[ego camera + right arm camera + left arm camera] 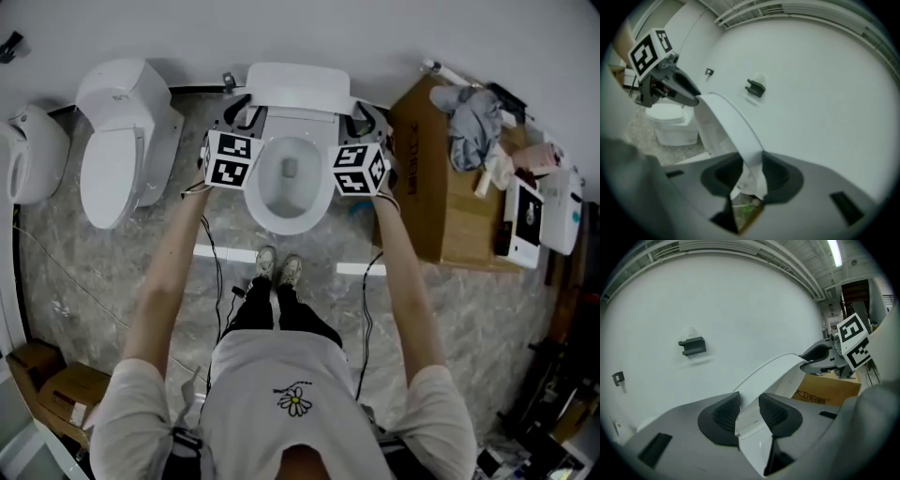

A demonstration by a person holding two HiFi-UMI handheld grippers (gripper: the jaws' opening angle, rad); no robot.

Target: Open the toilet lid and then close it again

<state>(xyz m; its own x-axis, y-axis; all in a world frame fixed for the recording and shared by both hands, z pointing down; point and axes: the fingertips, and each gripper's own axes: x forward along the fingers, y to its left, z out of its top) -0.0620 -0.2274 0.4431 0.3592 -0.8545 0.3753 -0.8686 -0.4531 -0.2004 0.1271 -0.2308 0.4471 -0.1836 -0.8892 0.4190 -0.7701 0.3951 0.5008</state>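
Note:
The white toilet stands at the wall with its bowl uncovered and its lid raised upright at the back. My left gripper is at the lid's left edge, my right gripper at its right edge. In the left gripper view the lid's edge runs between the dark pads of the left gripper, which stand slightly apart from it. In the right gripper view the lid passes between the right gripper's pads in the same way. Each view shows the other gripper at the lid's far edge.
A second white toilet stands to the left, with another white fixture beyond it. A cardboard box with cloth on top stands close on the right. A black bracket is on the wall. The person's feet are before the bowl.

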